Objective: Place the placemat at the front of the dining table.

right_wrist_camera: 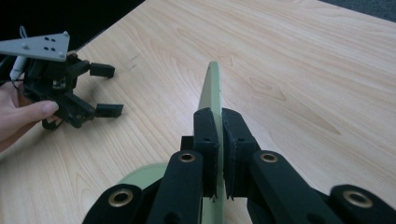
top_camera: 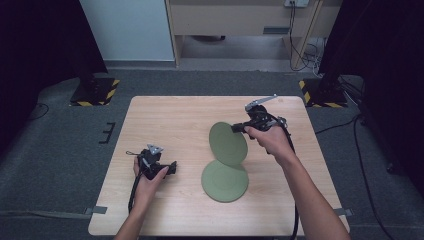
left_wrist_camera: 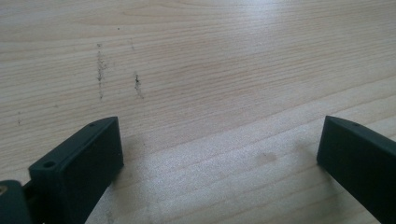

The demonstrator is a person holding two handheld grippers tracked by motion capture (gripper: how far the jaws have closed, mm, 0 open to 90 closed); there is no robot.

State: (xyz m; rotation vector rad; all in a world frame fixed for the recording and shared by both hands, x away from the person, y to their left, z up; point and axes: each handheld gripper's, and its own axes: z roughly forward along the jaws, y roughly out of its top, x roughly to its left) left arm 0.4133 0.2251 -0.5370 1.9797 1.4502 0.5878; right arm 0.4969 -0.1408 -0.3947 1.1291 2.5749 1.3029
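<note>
Wooden table (top_camera: 170, 125) on grey carpet (top_camera: 50, 150)

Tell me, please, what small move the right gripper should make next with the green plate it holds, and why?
Probably keep lifting. The right gripper is shut on the rim of the tilted upper green plate, whose lower edge looks close to the second green plate lying flat. Raising it clears that plate.

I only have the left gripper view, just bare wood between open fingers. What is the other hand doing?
Observer: The right gripper is shut on the rim of a green plate, holding it tilted on edge.
Operator: Any other plates?
Observer: A second plate lies flat on the table, just beneath the lifted one.
Operator: Where am I relative to them?
Observer: The left gripper rests on the table, to the flat plate's left, apart from it.
</note>
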